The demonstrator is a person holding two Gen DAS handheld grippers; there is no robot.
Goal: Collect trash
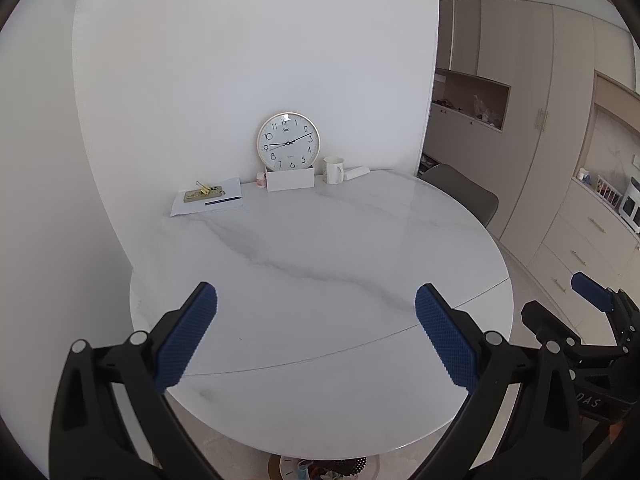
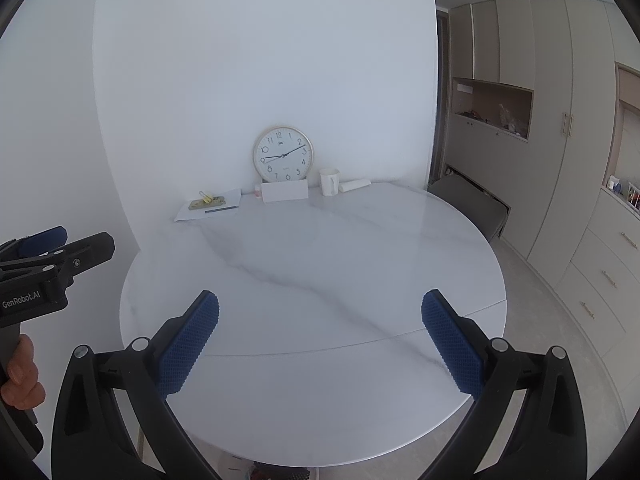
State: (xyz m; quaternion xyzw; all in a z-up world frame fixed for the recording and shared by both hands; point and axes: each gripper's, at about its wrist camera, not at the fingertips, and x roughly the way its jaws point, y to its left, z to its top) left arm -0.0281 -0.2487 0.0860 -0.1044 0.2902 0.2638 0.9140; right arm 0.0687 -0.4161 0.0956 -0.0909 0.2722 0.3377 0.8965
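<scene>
Both the left gripper (image 1: pixel 316 302) and the right gripper (image 2: pixel 320 308) hover spread and empty above the table (image 1: pixel 320 392). The trash bin (image 1: pixel 320 470) (barely visible underneath) probably holds light, crumpled scraps; pinch them gently mid-bulk.

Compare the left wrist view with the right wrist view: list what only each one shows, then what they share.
Only the left wrist view shows the open left gripper head-on and the mesh trash bin with scraps under the table.

Only the right wrist view shows the open right gripper head-on and the bare hand gripping the left tool's handle.

Both show the marble table, wall clock, white mug, papers with binder clips and cabinets.
</scene>
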